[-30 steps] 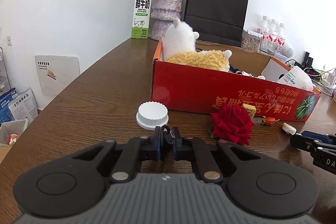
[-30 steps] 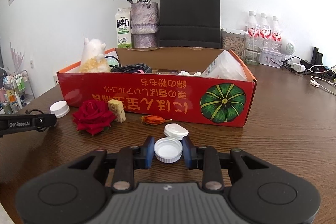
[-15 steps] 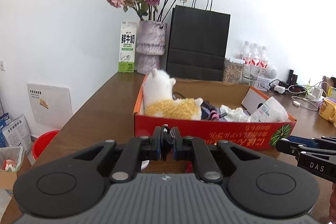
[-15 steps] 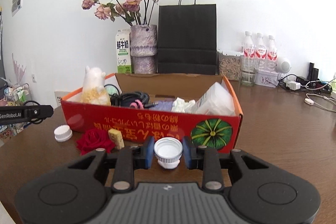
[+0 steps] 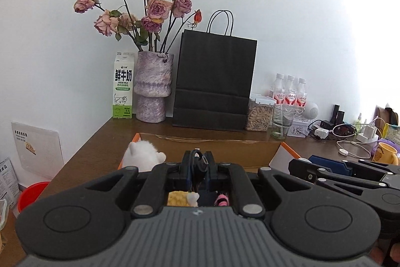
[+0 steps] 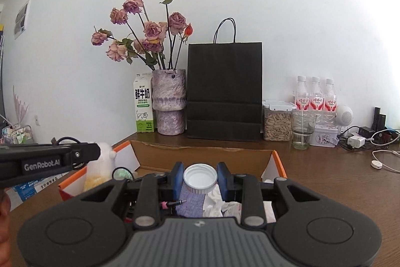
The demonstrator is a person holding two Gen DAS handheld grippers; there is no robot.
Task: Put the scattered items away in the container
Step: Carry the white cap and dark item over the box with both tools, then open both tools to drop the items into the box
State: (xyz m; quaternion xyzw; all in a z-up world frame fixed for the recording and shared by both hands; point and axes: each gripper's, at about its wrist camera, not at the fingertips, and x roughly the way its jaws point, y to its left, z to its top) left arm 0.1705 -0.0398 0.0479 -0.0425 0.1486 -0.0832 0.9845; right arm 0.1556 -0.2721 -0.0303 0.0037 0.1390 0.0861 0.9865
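Above the cardboard box (image 6: 200, 154), right fingers (image 6: 178, 175) clamp a ribbed white cap (image 6: 200, 179); left fingers (image 5: 187, 168) pinch a dark cable (image 5: 198, 164).

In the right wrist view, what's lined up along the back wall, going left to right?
Milk carton → purple vase → black paper bag → jar of seeds → empty glass → three water bottles → round white speaker.
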